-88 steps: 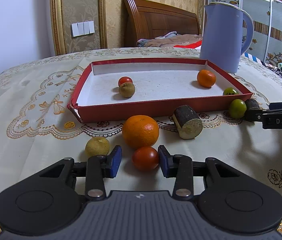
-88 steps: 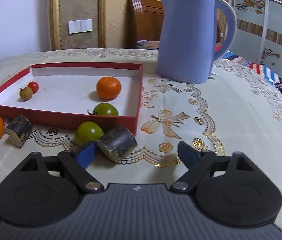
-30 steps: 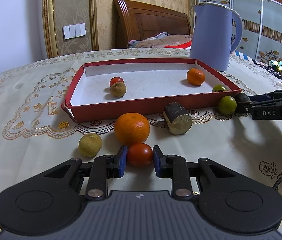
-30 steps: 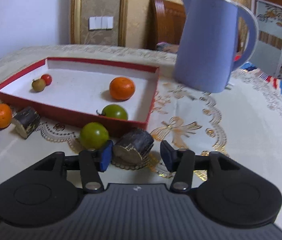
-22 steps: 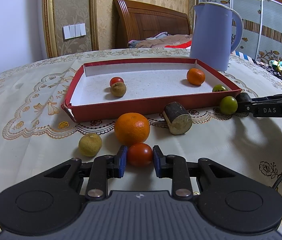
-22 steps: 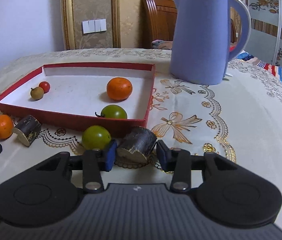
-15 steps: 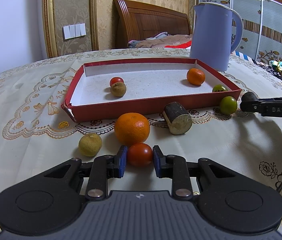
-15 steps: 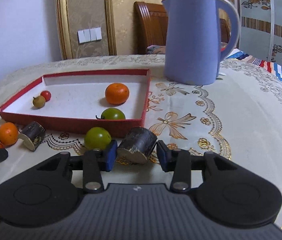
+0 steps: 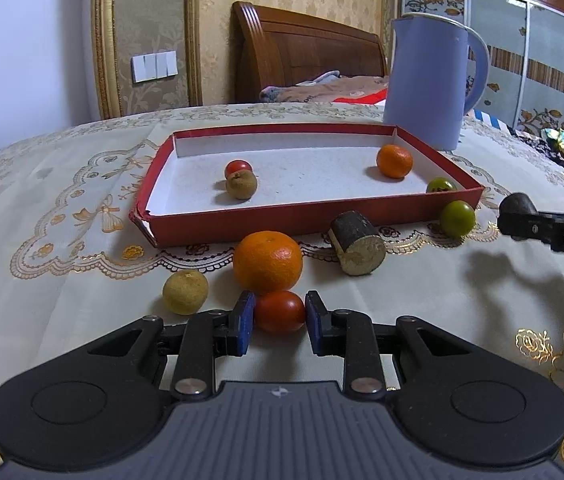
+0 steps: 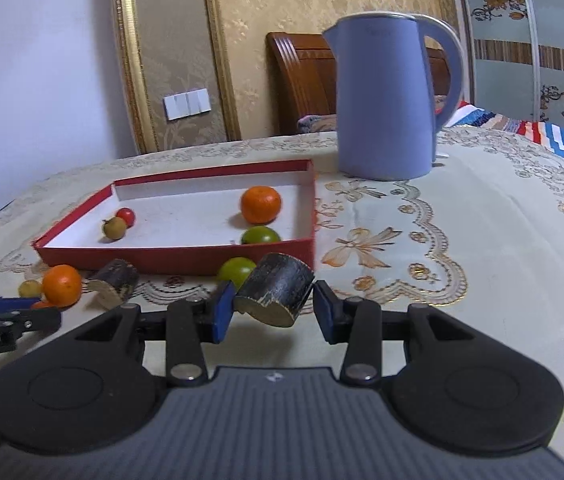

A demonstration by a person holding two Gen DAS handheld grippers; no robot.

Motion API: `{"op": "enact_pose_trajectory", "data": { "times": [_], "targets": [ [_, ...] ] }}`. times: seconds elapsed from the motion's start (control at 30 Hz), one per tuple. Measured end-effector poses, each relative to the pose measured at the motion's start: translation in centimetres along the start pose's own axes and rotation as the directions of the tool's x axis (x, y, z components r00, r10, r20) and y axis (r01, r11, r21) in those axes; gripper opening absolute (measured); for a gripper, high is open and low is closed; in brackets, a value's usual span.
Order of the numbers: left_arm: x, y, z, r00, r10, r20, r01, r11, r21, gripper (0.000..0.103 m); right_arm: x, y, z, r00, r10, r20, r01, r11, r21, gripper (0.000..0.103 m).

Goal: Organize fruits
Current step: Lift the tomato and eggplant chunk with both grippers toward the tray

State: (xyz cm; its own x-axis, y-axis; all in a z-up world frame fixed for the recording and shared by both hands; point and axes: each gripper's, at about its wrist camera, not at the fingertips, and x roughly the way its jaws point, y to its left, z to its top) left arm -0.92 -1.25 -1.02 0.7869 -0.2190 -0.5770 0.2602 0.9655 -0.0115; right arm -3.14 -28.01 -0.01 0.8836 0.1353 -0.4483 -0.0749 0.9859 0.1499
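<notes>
Left tongs (image 9: 279, 317) clamp the soft, thin-skinned tomato (image 9: 280, 311) across its middle; right tongs (image 10: 273, 309) clamp the rigid wood stub (image 10: 276, 294).

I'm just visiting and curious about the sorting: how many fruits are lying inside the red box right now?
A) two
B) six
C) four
C: inside the red box lie a small red tomato, a brownish fruit, a small orange and a green fruit; the other fruits are outside it on the cloth.
</notes>
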Motion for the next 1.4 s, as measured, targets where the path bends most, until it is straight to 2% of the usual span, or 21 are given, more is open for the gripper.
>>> {"op": "enact_pose_trajectory", "data": {
  "times": [0.2, 0.43, 1.03, 1.13, 1.2, 1.4],
  "targets": [
    [-0.1, 0.2, 0.6, 1.0, 0.013, 0.0, -0.013, 0.999, -0.034, 0.027, -0.2, 1.8, 0.3, 1.0, 0.018, 0.017, -0.018, 1.0, -0.003, 0.04],
    [-1.0, -0.6, 2.1, 0.997, 0.04, 0.069, -0.038, 0.999, -0.03, 0.027, -0.2, 3.5, 1.2, 0.999, 0.012, 0.045, -0.011, 1.0, -0.024, 0.04],
    [1.5, -0.4, 4.3, 0.996, 0.067, 0.06, -0.065, 0.997, -0.046, 0.027, 1.5, 3.9, 2.4, 0.999, -0.004, 0.04, 0.005, 1.0, -0.007, 0.04],
    [1.3, 0.7, 4.5, 0.998, 0.032, 0.057, -0.027, 0.996, -0.081, 0.027, 1.7, 3.8, 2.3, 0.999, -0.009, 0.036, 0.009, 1.0, -0.002, 0.04],
    [0.9, 1.7, 4.4, 0.998, -0.017, 0.052, 0.022, 0.995, -0.102, 0.027, 1.7, 3.6, 2.2, 0.999, -0.006, 0.036, 0.006, 1.0, 0.004, 0.04],
    [-0.4, 3.8, 2.7, 0.995, -0.097, 0.03, 0.1, 0.986, -0.134, 0.027, 2.3, 3.3, 2.0, 1.0, 0.007, 0.017, -0.008, 1.0, 0.017, 0.04]
  ]
}}
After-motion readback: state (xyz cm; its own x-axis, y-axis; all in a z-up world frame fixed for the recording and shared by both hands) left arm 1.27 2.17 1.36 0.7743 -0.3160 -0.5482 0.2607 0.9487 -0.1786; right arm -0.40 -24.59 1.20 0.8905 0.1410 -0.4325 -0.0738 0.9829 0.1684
